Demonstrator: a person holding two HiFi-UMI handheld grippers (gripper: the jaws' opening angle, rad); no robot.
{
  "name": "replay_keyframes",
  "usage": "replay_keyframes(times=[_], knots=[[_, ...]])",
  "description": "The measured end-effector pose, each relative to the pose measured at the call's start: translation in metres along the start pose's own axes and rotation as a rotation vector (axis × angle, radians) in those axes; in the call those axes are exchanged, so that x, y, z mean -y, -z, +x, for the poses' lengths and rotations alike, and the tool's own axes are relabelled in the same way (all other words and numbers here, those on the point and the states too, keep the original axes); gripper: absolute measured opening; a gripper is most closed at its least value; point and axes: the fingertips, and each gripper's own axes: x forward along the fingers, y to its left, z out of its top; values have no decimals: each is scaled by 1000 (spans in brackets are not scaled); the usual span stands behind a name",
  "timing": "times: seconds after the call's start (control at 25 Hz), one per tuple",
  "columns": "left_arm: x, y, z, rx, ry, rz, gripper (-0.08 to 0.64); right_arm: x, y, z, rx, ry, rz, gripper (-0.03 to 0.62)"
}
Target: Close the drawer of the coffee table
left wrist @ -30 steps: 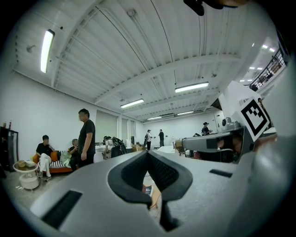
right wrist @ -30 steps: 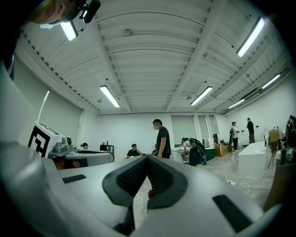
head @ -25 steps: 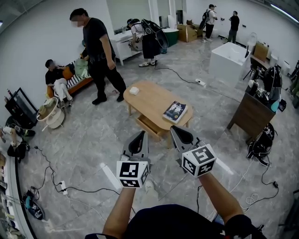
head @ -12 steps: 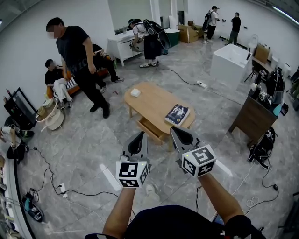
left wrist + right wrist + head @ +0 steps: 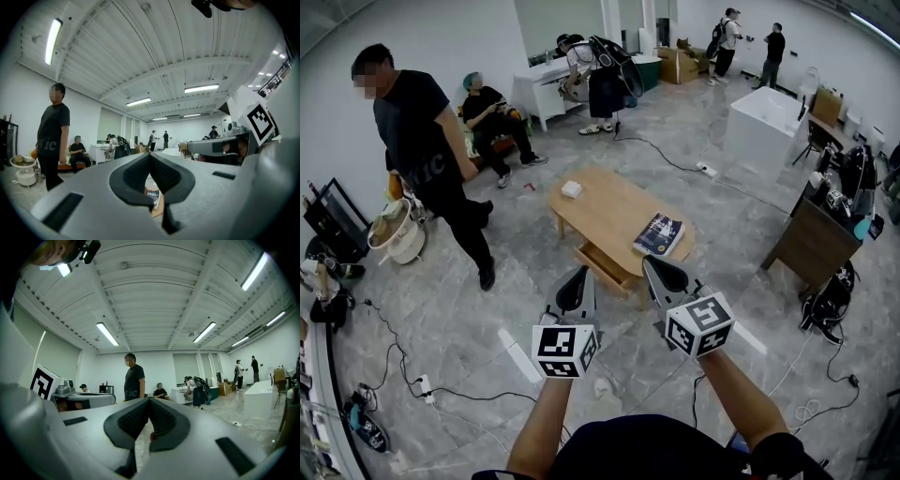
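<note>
1. The coffee table (image 5: 605, 202) is standing on the floor in front of the person. Its drawer (image 5: 602, 258) is sticking out of the near side. It is wide open, so the job is not done yet.
2. A book (image 5: 659, 234) and a small white box (image 5: 571, 188) are lying on top of the table.
3. The left gripper (image 5: 576, 277) is pointing toward the drawer but is not touching it. Its tongs are pressed together and are pinching nothing.
4. The right gripper (image 5: 660, 266) is hanging beside it, also apart from the table. Its tongs are pressed together too, with nothing in them.
5. I think all the work is still waiting. That means getting closer, putting a gripper on the drawer front, and pushing it in until it is flat with the table.
</note>
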Motion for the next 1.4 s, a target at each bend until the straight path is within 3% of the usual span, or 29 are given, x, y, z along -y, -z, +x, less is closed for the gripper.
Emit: replay_keyframes(times=[0.76, 1.4], knots=[[-88, -15, 88, -3, 30, -12, 2, 37, -17, 117, -3, 42, 7, 12], [-153, 2, 124, -28, 82, -34, 2, 39, -7, 186, -19, 101, 24, 12]])
